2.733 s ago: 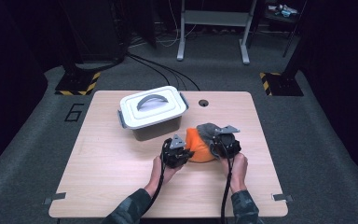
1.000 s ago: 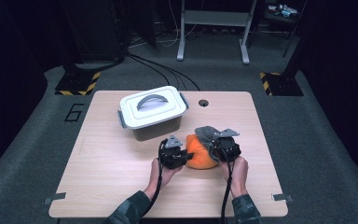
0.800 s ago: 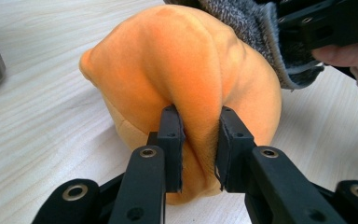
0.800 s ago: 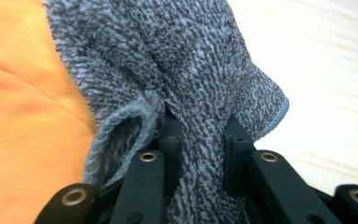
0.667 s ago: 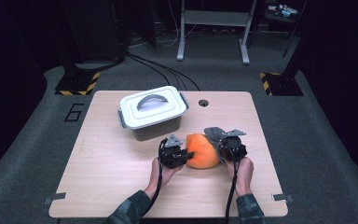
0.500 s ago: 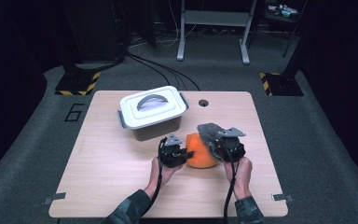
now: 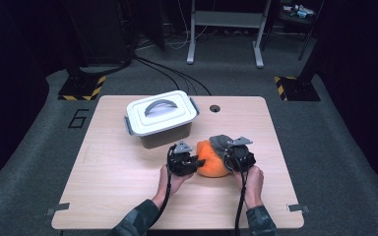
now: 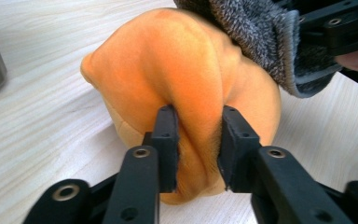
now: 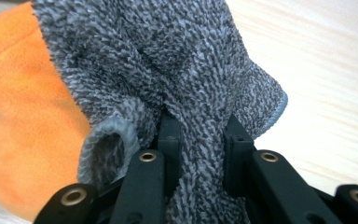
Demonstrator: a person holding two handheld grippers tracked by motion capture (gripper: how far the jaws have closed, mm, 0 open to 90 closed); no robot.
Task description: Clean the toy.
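An orange cloth [image 7: 210,166] lies bunched on the wooden table [image 7: 118,187], with a grey knitted cloth [image 7: 220,142] draped over its right side. My left gripper [image 7: 193,163] comes at it from the left. Its jaws pinch a raised fold of the orange cloth [image 8: 182,70] and have just been opening a little, with the fold still between the pads of the left gripper [image 8: 198,140]. My right gripper [image 7: 230,160] is shut on a bunched fold of the grey cloth [image 9: 168,60], and the right gripper [image 9: 200,135] holds it against the orange cloth [image 9: 23,121].
A white lidded box [image 7: 160,118] with a grey handle stands behind and left of the cloths. A small round hole [image 7: 215,108] sits in the tabletop near the far edge. Dark floor and stands surround the table.
The right gripper with the grey cloth swung slightly right, then came back against the orange cloth. The left hand has kept its place on the orange fold.
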